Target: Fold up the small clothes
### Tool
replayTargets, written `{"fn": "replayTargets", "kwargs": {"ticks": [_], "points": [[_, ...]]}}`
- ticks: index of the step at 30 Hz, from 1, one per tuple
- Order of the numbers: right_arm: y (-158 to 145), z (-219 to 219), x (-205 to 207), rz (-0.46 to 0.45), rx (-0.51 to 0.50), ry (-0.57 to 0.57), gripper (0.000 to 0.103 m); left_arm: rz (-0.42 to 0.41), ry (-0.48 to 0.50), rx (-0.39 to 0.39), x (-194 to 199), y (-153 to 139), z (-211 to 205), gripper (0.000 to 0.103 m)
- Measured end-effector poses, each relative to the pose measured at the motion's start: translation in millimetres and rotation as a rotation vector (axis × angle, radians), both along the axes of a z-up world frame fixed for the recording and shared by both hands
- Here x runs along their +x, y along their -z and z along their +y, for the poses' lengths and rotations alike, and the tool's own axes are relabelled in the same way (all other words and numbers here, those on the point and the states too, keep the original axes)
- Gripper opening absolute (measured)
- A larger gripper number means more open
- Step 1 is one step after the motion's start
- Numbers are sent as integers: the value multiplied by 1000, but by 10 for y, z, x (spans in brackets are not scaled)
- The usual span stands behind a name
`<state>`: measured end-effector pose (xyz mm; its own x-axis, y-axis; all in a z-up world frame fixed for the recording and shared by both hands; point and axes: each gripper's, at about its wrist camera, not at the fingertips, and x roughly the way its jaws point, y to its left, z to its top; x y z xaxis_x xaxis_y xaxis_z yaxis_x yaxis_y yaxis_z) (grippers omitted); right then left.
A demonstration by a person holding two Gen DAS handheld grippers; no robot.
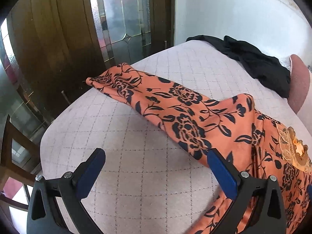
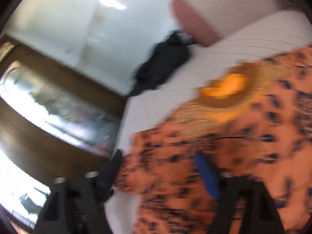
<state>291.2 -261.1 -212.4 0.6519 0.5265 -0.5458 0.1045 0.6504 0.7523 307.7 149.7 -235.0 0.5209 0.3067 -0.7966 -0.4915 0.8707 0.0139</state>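
Note:
An orange garment with a black flower print [image 1: 187,115] lies stretched across the quilted pale surface [image 1: 136,167], one long end reaching the far left edge. A gold embroidered neckline [image 1: 292,148] shows at the right. My left gripper [image 1: 156,156] is open and empty above the surface, its right finger [image 1: 222,171] at the garment's near edge. The right wrist view is blurred by motion. It shows the same garment [image 2: 243,140] and neckline [image 2: 224,89]. My right gripper [image 2: 158,159] is open over the garment, the cloth lying between its fingers.
A crumpled black garment [image 1: 257,62] lies at the far right of the surface; it also shows in the right wrist view [image 2: 161,64]. A pink-ended bolster [image 1: 300,81] sits beside it. A wooden door with glass panels [image 1: 124,19] and a white wall stand behind.

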Motion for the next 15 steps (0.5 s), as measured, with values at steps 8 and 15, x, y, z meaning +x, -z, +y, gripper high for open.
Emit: {"fn": "replayTargets", "kwargs": {"ticks": [8,15], "points": [[433,53,-23,131,-287,-70,51,21,-169,-107,-7,126,828,103],[112,-48,-514,4,-399,-177,51,-29,-211,-282,102,283,1717,103]]}}
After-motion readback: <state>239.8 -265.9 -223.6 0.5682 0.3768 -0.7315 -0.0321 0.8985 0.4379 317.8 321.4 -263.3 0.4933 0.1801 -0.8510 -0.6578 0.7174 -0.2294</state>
